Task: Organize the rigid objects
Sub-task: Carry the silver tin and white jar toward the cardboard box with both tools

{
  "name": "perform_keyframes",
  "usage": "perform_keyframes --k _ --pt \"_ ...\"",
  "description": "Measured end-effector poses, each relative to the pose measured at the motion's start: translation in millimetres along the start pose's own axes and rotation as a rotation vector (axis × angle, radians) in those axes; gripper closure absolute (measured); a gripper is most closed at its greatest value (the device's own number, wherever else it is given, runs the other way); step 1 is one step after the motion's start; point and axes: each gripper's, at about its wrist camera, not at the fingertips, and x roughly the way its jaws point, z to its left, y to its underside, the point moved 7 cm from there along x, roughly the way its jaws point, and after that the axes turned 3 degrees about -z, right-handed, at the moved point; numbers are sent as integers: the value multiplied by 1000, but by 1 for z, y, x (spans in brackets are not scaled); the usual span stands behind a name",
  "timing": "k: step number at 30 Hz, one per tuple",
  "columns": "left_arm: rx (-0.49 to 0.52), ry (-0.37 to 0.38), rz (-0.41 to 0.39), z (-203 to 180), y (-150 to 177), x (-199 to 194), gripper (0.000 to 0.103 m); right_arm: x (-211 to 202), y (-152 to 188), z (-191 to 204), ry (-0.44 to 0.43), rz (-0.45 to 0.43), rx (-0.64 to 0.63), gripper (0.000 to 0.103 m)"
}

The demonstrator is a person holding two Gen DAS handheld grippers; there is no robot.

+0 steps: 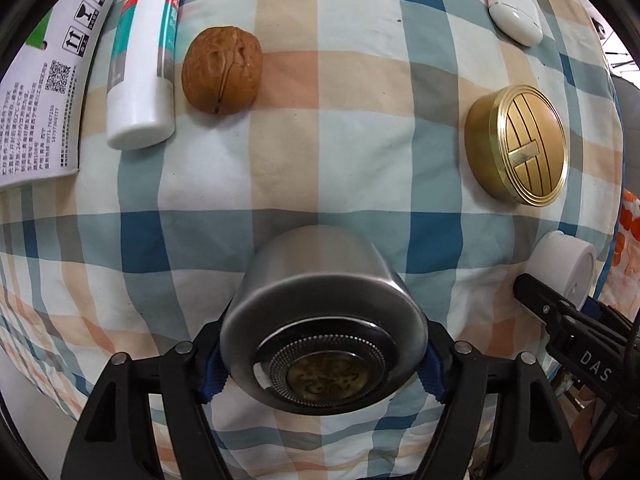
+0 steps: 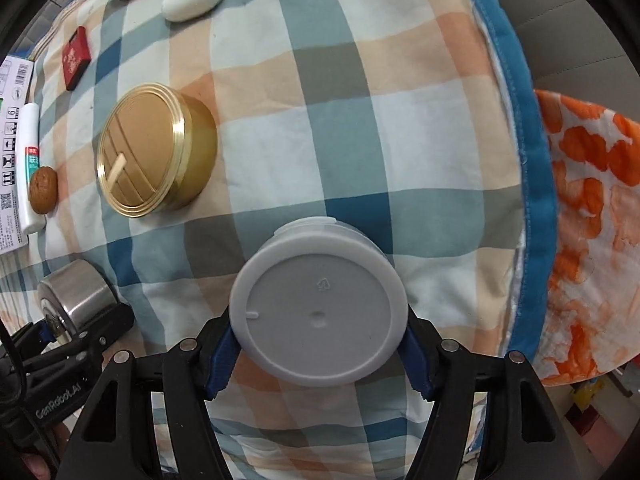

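We see a plaid quilt (image 1: 320, 128) carrying everything, with a printed cardboard box (image 1: 44, 92) at its ten o'clock edge in the left wrist view. Beside the box lies a white tube (image 1: 140, 60), and a walnut (image 1: 222, 70) just right of it. A gold round tin (image 1: 516, 144) rests on its side at three o'clock, a white oval case (image 1: 514, 12) at one o'clock. Our left gripper (image 1: 324, 354) has its fingers (image 1: 212, 368) clamped on a steel cup (image 1: 320, 320) at six o'clock. Our right gripper (image 2: 318, 356) has its fingers (image 2: 220, 364) closed around a white plastic jar (image 2: 320, 304) near the quilt's blue border. A small red box (image 2: 75, 58) lies at ten o'clock in the right wrist view.
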Motion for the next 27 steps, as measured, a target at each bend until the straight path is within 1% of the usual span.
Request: perform_keyframes --k 1,2,3,4,6,7,8,9,11,12,14,15,16,18,20,22,24,27 --pt "0 -1 -6 2 4 1 30 3 -2 2 -3 2 4 32" --pt "-2 -4 -17 4 6 0 33 7 -4 -2 -6 3 8 32" --pt "-3 -7 -27 13 2 9 34 11 -4 -5 -7 4 13 32" --pt "-3 -8 -36 7 -2 19 34 12 -5 -5 -7 3 18 33" --pt "5 -16 -47 7 4 24 34 16 -2 -5 -2 2 24 33" --pt "13 -23 -55 1 11 23 34 18 0 -5 2 1 25 33" --pt "20 -28 -62 1 15 26 34 20 2 -2 13 1 13 34" --pt "28 -31 -68 2 19 28 34 20 -2 -5 19 -1 6 34" --pt "33 -32 -80 3 29 33 34 21 2 2 23 -4 -10 34" --pt "38 -32 -86 3 35 35 34 12 6 11 23 -3 -17 34" --pt "44 -29 -97 3 47 39 34 9 14 17 14 -4 -25 34" --pt "48 -28 -102 4 55 36 34 5 12 23 12 -4 -31 34" --pt "52 -30 -110 8 65 33 34 3 18 24 8 -5 -38 34" --pt "53 -31 -125 11 75 37 34 1 39 21 1 -12 -52 34" --pt "56 -34 -143 9 89 37 34 -10 54 19 -4 -20 -64 34" --pt "66 -41 -168 10 101 33 34 -14 64 27 -6 -28 -75 34" --pt "71 -45 -188 11 110 29 34 -13 70 27 -15 -36 -79 34" --pt "69 -33 -216 12 129 24 34 -25 86 35 -35 -53 -91 34"
